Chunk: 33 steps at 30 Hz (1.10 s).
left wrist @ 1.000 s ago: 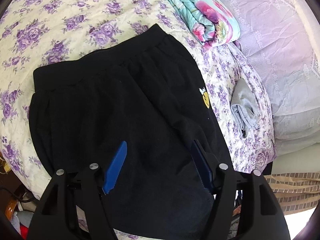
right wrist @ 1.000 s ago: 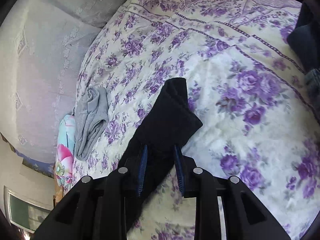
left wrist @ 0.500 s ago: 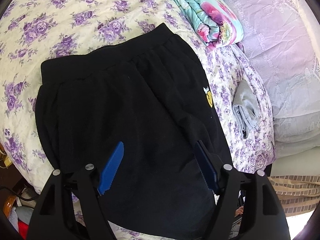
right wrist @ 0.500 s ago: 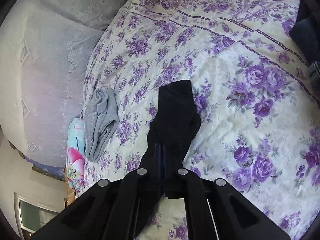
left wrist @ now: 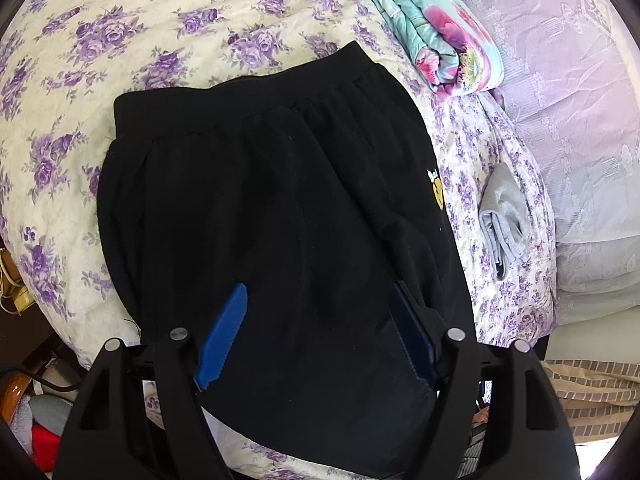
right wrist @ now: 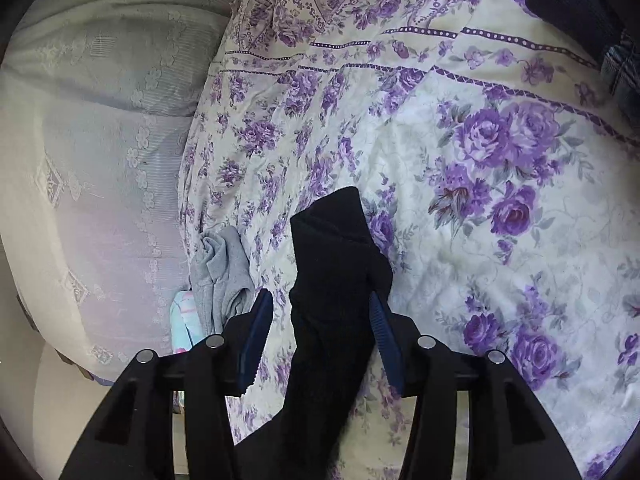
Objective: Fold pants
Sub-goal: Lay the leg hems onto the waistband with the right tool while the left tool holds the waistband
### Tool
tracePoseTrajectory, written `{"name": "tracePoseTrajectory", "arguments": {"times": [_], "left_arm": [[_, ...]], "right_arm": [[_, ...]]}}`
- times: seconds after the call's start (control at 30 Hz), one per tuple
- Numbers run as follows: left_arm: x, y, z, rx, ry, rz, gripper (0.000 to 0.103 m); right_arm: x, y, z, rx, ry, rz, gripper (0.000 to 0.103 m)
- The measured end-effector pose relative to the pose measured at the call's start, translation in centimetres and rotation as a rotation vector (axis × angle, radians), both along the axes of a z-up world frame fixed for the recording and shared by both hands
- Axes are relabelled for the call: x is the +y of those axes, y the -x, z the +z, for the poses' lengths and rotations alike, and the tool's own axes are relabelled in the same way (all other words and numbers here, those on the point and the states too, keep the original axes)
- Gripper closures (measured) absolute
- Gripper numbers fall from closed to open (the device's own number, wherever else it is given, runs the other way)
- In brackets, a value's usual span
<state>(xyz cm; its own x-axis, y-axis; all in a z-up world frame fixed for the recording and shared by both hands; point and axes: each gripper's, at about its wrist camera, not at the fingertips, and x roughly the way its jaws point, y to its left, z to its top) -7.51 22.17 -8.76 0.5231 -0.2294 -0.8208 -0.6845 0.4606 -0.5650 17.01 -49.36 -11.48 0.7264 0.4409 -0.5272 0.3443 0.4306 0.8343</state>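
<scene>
Now pants leg [right wrist: 332, 280] lies between opening right gripper [right wrist: 320, 320].

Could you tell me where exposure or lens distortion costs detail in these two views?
Left wrist view: the black pants read as a nearly featureless dark mass. Right wrist view: the pale lace fabric looks washed out. Both bend strongly toward dark rounded corners.

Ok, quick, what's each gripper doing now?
Left gripper: open over the black pants, holding nothing.
Right gripper: jaws opening, pants leg between them, not gripped.
</scene>
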Motion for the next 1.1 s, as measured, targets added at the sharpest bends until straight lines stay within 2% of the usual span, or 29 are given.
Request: {"name": "tracePoseTrajectory", "arguments": {"times": [0.1, 0.27, 0.3, 0.33, 0.4, 0.63, 0.77, 0.93, 1.1], "left_arm": [[0.0, 0.1, 0.0, 0.001, -0.004, -0.001, 0.031], [-0.2, 0.2, -0.5, 0.019, 0.003, 0.002, 0.030], [-0.3, 0.1, -0.5, 0.021, 0.006, -0.001, 0.030], [-0.4, 0.0, -0.5, 0.021, 0.007, -0.004, 0.030], [-0.6, -0.3, -0.5, 0.021, 0.005, -0.012, 0.030], [-0.5, -1.4, -0.5, 0.004, 0.012, -0.034, 0.030], [-0.7, -2.5, -0.6, -0.012, 0.021, -0.068, 0.029], [-0.9, -3.8, -1.3, -0.015, 0.043, -0.109, 0.029], [-1.5, -5.5, -2.0, -0.011, 0.062, -0.170, 0.029]], "right_arm": [[-0.5, 0.7, 0.2, 0.007, 0.016, -0.020, 0.062], [-0.1, -0.1, -0.3, 0.018, 0.028, 0.039, 0.069], [0.2, -0.5, -0.4, 0.016, 0.038, 0.053, 0.075], [0.4, -0.8, -0.4, 0.018, 0.052, 0.065, 0.087], [0.6, -1.1, -0.1, 0.012, 0.072, 0.076, 0.097], [0.3, 0.7, 4.4, -0.091, 0.091, 0.074, 0.098], [-1.7, 4.5, 7.0, -0.124, 0.076, 0.040, 0.098], [-5.7, 12.1, 6.4, -0.044, 0.061, -0.069, 0.101], [-8.8, 18.5, 2.3, 0.125, 0.071, -0.189, 0.101]]}}
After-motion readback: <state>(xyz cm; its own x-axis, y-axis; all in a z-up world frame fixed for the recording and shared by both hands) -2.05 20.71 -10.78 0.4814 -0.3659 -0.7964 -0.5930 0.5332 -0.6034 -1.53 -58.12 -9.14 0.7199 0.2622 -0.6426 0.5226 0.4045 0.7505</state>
